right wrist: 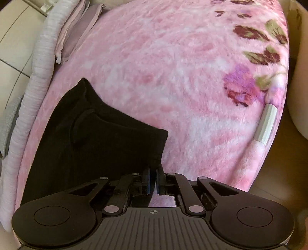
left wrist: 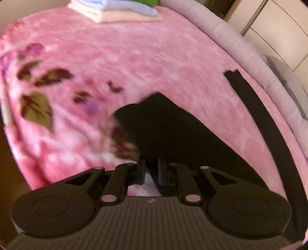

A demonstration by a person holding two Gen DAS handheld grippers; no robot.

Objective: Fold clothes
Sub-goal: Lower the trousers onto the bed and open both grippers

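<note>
A black garment (left wrist: 169, 130) lies on a pink floral blanket (left wrist: 119, 63). In the left wrist view my left gripper (left wrist: 151, 169) is shut on the garment's near edge, and the cloth stretches away to the right. A black strip of it (left wrist: 256, 119) runs along the bed's right side. In the right wrist view the same black garment (right wrist: 92, 138) lies partly folded at the left of the blanket (right wrist: 173, 77). My right gripper (right wrist: 153, 178) is shut on its near right corner.
A stack of folded clothes (left wrist: 119, 9) in cream, light blue and green sits at the far end of the bed. Pale bedding (right wrist: 38, 63) is rolled along the bed's edge beside a tiled floor (right wrist: 13, 44). A white cylinder (right wrist: 266, 123) lies at the blanket's right edge.
</note>
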